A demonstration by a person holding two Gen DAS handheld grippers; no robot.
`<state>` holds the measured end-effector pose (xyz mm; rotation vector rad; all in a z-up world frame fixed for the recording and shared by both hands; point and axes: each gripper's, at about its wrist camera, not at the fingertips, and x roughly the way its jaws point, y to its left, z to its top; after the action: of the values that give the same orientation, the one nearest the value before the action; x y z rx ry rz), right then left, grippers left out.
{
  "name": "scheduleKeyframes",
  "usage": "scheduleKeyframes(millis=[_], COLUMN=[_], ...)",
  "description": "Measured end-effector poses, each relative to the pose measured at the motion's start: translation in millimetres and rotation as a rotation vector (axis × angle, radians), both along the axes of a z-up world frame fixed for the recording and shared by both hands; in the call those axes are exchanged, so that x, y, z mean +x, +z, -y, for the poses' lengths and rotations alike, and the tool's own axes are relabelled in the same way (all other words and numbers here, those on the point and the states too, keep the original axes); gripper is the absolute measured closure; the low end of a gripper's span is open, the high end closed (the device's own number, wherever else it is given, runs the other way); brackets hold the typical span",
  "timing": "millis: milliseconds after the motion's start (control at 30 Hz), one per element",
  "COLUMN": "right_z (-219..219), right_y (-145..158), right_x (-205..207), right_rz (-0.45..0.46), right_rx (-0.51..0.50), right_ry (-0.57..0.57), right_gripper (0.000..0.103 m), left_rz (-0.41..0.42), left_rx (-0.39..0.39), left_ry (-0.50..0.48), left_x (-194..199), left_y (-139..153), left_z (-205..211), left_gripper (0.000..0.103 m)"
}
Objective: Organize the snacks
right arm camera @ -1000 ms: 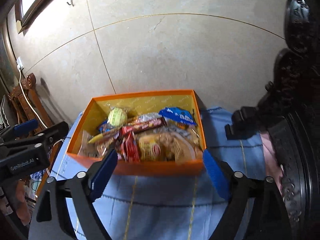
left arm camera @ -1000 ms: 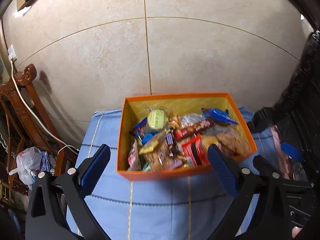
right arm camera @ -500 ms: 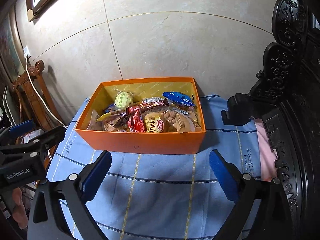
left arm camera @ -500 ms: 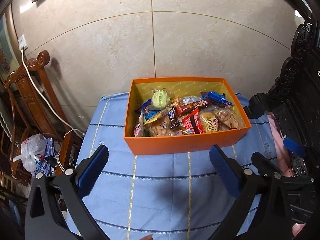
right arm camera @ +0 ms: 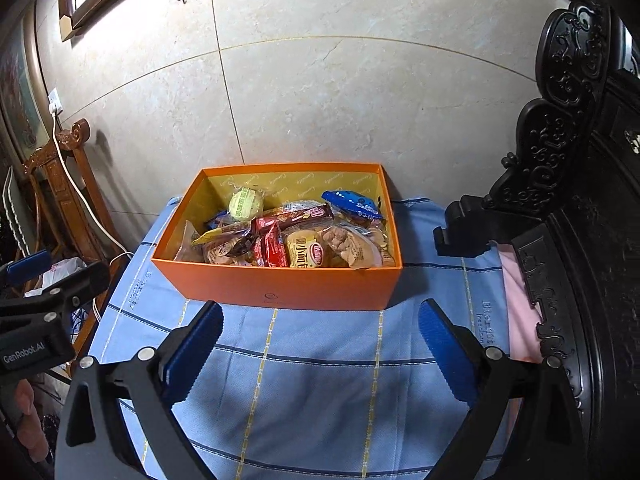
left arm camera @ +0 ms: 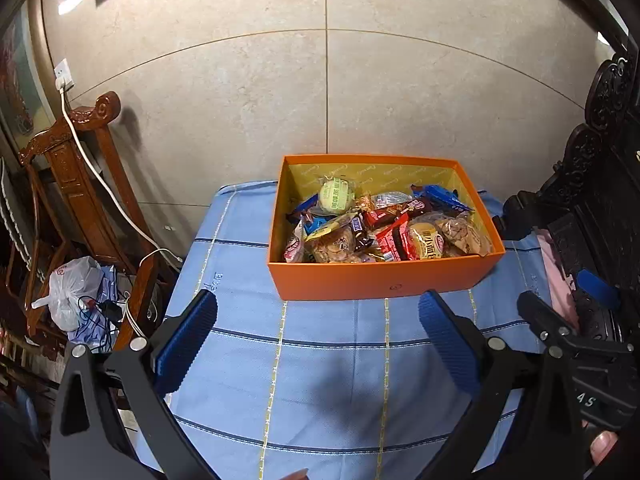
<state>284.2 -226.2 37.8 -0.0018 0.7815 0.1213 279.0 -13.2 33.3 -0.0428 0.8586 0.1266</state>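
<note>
Against the far wall, the orange box (right arm camera: 280,284) sits packed with snacks (right arm camera: 304,236); I've pulled both back, left hand-held gripper (left arm camera: 318,338) and right hand-held gripper (right arm camera: 320,338) spread wide, empty — sorting looks done.

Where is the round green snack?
The round green snack sits in the orange box, near its far left corner in both views, beside the blue wrappers, with the yellow inner wall behind it.
</note>
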Motion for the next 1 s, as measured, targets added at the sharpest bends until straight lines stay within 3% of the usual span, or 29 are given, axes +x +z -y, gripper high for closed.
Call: scheduleKeyframes(millis=[1000], right_z=[-5], right_y=[11], right_x=[-9], right_rz=[0.016], right_rx=[-0.018], right_ry=[0.007], right_gripper=[0.004], left_rz=[0.004], left_rx=[-0.005], left_ry=[0.019], left_x=[-10], left_y=[4], left_z=[-12], left_gripper=[0.004])
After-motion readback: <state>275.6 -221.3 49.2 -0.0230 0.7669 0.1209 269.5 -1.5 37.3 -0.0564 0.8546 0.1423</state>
